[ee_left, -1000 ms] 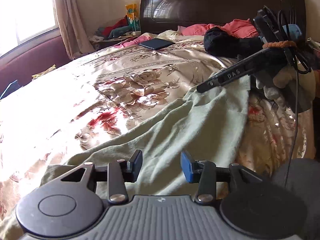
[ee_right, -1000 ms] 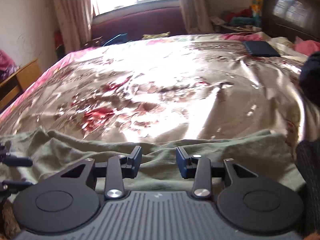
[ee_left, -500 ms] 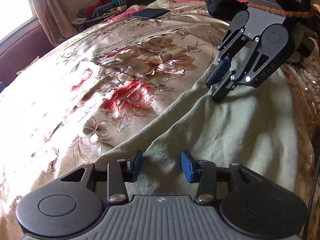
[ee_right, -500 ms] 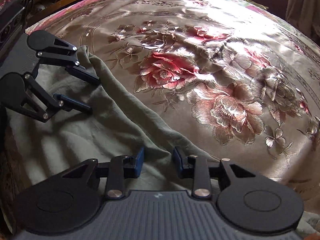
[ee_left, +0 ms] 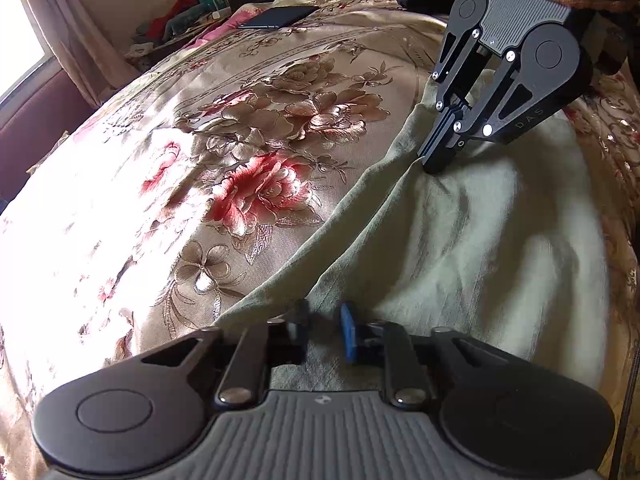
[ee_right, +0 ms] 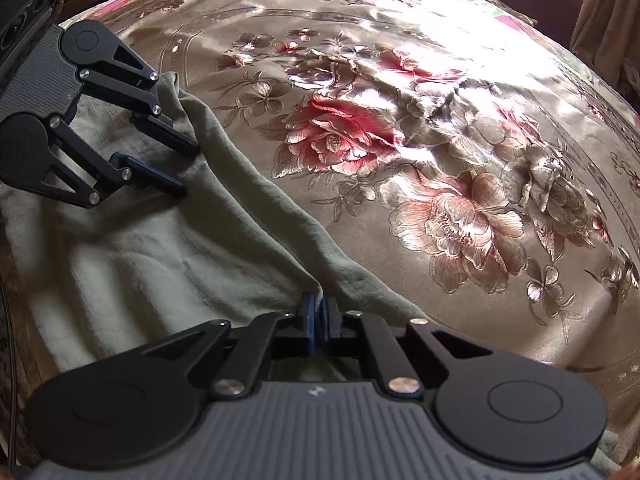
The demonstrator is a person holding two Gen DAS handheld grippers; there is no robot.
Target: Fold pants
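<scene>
The green pants [ee_left: 460, 240] lie spread on the near edge of the bed, over a floral cover [ee_left: 260, 140], their far edge rumpled into a long ridge. The right gripper [ee_right: 319, 320] is clenched on that ridge, its blue pads pressed together with a pinch of cloth between them; from the left camera it [ee_left: 434, 160] points down onto the same edge, farther along. The left gripper [ee_left: 324, 330] has just been closing its jaws: its fingers look blurred, a narrow gap remains, and a fold of the pants sits in it, gripped. From the right camera the left gripper's fingers [ee_right: 176, 186] rest on the cloth beside the ridge.
</scene>
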